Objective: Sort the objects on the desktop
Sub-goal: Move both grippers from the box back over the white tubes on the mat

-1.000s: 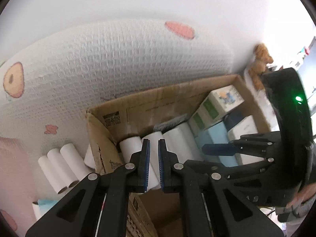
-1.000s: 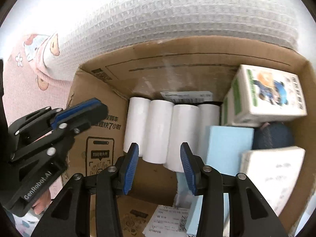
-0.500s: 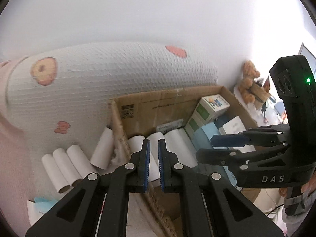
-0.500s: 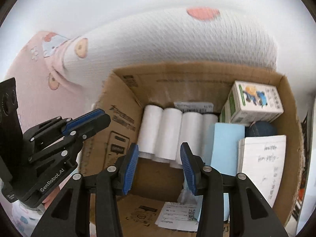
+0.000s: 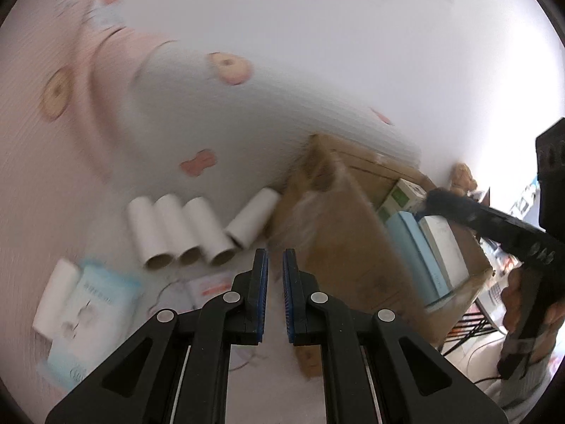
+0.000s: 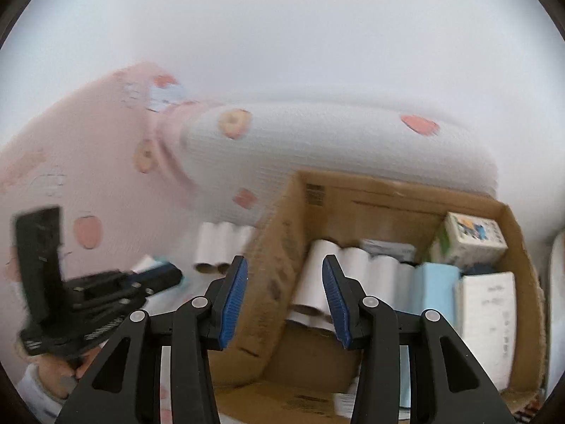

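Holding the left gripper (image 5: 274,255) with pads nearly pressed together, pinching nothing. Keeping the right gripper (image 6: 284,265) partly spread, also empty, with the near wall of the box (image 6: 272,282) showing between its fingers.

Judging the loose rolls (image 5: 183,233) as the next thing to sort: three lying side by side on the blanket (image 5: 247,113), just ahead and to the left of the left gripper's tips, open ends facing it and long axes running away up-left. Seeing a fourth roll (image 5: 252,219) almost straight ahead, slanted, its far end touching or just beside the box corner. Needing a wider opening and a turn across a roll's axis before any pinch. Counting the left hand as the nearer one; the right one is standing over the box instead.

Noting a pale blue pack (image 5: 95,304) to the near left with dark print, too smeared to read.

Looking farther, inside the box: more rolls (image 6: 353,268) packed in a row, a blue pad (image 6: 436,289), a white sheet (image 6: 487,304) with faint writing, a cartoon carton (image 6: 473,236). Making out a barcode-like label (image 6: 315,194) on the box's inner wall; reading no brand or word anywhere through the blur.
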